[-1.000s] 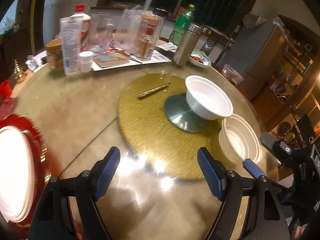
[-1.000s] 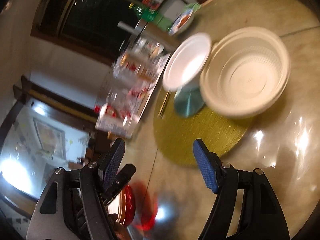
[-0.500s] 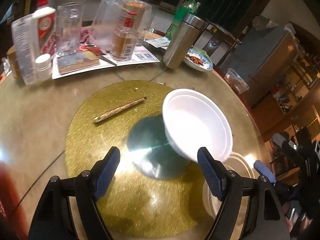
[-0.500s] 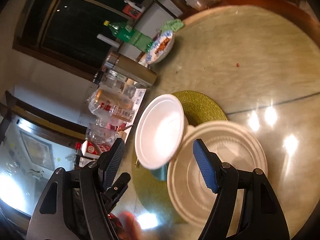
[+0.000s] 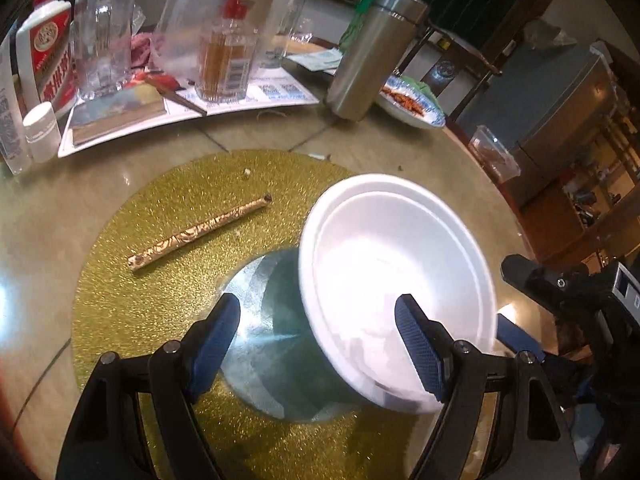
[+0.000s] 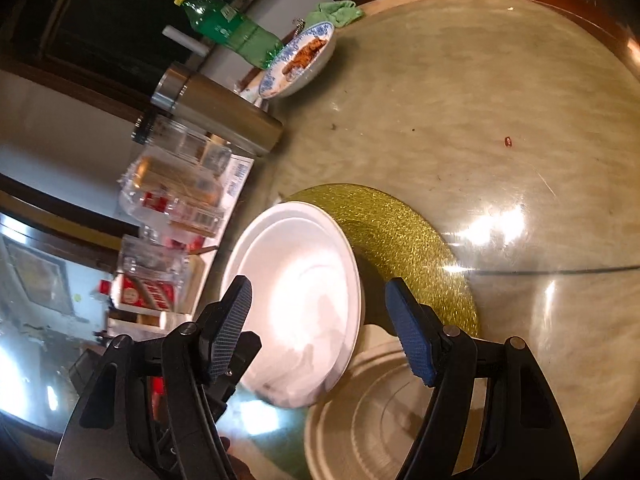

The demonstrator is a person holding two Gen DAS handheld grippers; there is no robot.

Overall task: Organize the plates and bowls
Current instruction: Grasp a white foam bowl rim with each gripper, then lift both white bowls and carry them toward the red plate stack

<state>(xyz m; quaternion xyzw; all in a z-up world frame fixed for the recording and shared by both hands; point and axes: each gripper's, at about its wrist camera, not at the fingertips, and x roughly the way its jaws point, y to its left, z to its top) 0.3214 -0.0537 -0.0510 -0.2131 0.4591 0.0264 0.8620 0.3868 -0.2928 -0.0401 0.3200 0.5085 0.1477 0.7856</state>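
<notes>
Both grippers have closed in on the white bowl (image 5: 396,280), left gripper (image 5: 316,336) and right gripper (image 6: 318,326) jaws released (nothing gripped), straddling its rim for lifting.

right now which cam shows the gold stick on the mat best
The left wrist view: the gold stick lies whole and unobstructed on the glitter mat, left of the white bowl. The right wrist view does not show it; the bowl hides that side of the mat.

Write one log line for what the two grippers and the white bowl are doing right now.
left gripper: open, at white bowl | right gripper: open, around bowl rim | bowl: tilted over gold mat | cream bowl: on table
</notes>
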